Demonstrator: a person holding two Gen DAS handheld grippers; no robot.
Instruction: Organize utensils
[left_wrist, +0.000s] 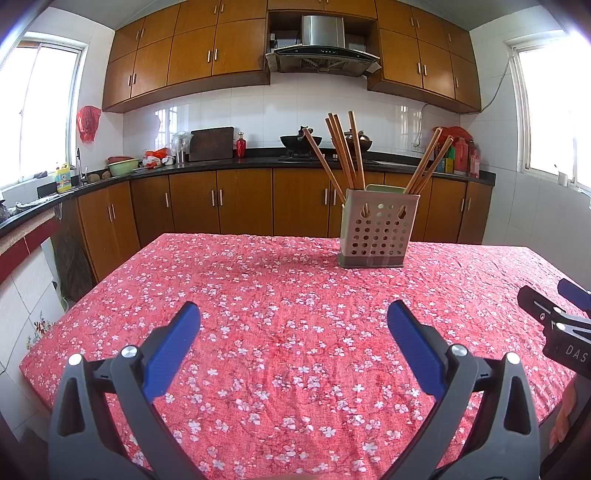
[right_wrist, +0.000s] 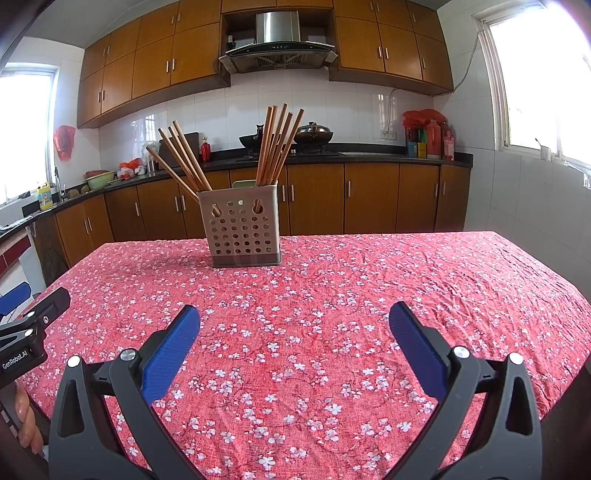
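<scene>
I had the left gripper (left_wrist: 293, 314) spread wide over the tablecloth (left_wrist: 280, 332), nothing between its blue pads (left_wrist: 173, 350). Right gripper (right_wrist: 294, 315) was the same, jaws apart and empty. The perforated holder (right_wrist: 242, 230) stood upright on the far part of the cloth, well apart from both grippers. Chopsticks (right_wrist: 277, 144) stood in it in two bunches, one leaning left, one leaning right. Kitchen counter (left_wrist: 258, 162) ran behind.
</scene>
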